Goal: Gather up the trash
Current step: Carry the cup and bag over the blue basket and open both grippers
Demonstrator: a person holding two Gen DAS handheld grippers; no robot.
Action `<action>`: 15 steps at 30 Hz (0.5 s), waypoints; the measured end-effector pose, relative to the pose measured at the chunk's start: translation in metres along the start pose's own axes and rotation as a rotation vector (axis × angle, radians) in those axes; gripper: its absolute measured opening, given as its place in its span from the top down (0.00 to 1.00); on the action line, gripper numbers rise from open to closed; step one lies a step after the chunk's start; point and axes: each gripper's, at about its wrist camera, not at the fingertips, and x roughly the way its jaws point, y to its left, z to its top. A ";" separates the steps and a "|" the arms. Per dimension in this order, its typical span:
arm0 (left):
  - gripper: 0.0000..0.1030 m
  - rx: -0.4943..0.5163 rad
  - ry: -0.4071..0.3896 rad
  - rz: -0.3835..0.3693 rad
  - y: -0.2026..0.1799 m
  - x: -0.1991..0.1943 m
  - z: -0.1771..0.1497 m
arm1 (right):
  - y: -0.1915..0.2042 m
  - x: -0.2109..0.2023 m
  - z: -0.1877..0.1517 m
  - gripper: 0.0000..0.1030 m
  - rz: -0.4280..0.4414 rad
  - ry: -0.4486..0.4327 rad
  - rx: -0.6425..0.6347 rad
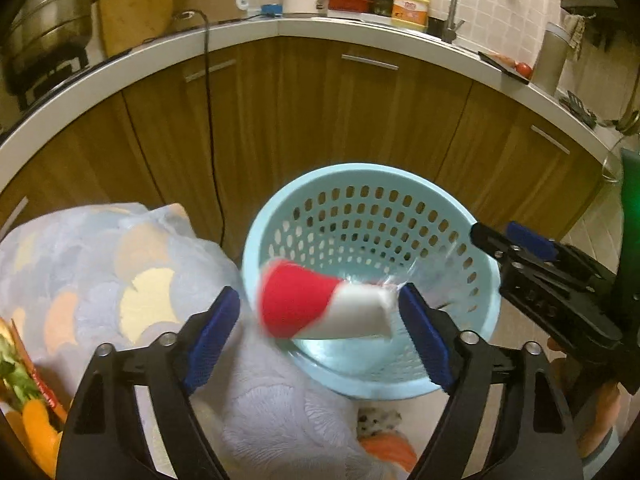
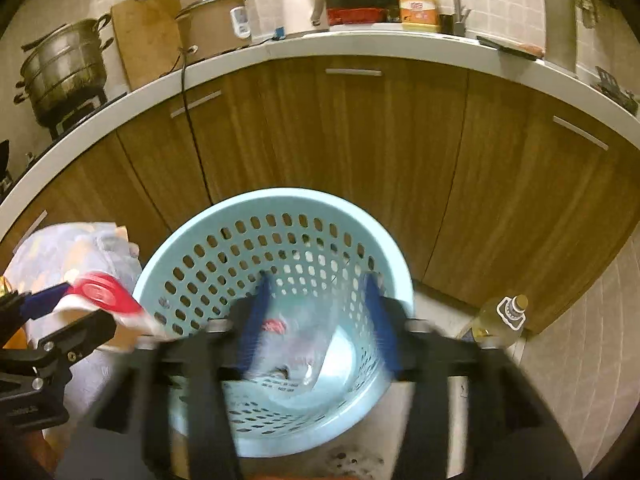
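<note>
A light-blue perforated basket (image 1: 372, 380) (image 2: 280, 204) stands on the floor in front of the wooden cabinets. My left gripper (image 1: 318, 300) hangs over its near-left rim with its jaws wide. A blurred red-and-white paper cup (image 1: 320, 308) lies between the pads, touching only the right pad, with a gap on the left. From the right wrist view, that cup (image 2: 108, 296) is at the left gripper (image 2: 90, 306). My right gripper (image 2: 316, 284) (image 1: 500, 232) is over the basket's mouth, jaws apart. A blurred clear plastic wrapper (image 2: 288, 340) with a red label is loose between them, inside the basket.
A pale patterned cloth bundle (image 1: 120, 280) sits left of the basket. A yellow oil bottle (image 2: 504, 316) stands on the tiled floor to its right. A black cord (image 1: 208, 100) hangs down the cabinet front. The countertop (image 2: 360, 46) above holds pots and a kettle.
</note>
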 end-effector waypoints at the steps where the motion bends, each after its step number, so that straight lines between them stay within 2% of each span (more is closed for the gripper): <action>1: 0.22 -0.003 -0.003 -0.002 0.002 -0.002 -0.001 | 0.001 -0.002 0.000 0.48 0.003 -0.001 -0.007; 6: 0.22 -0.024 -0.021 -0.010 0.005 -0.016 -0.002 | 0.008 -0.013 0.002 0.48 0.015 -0.011 -0.017; 12: 0.22 -0.037 -0.074 0.026 0.006 -0.049 -0.014 | 0.029 -0.042 0.006 0.48 0.067 -0.062 -0.056; 15: 0.22 -0.058 -0.115 0.077 0.010 -0.075 -0.025 | 0.045 -0.056 0.006 0.48 0.123 -0.074 -0.069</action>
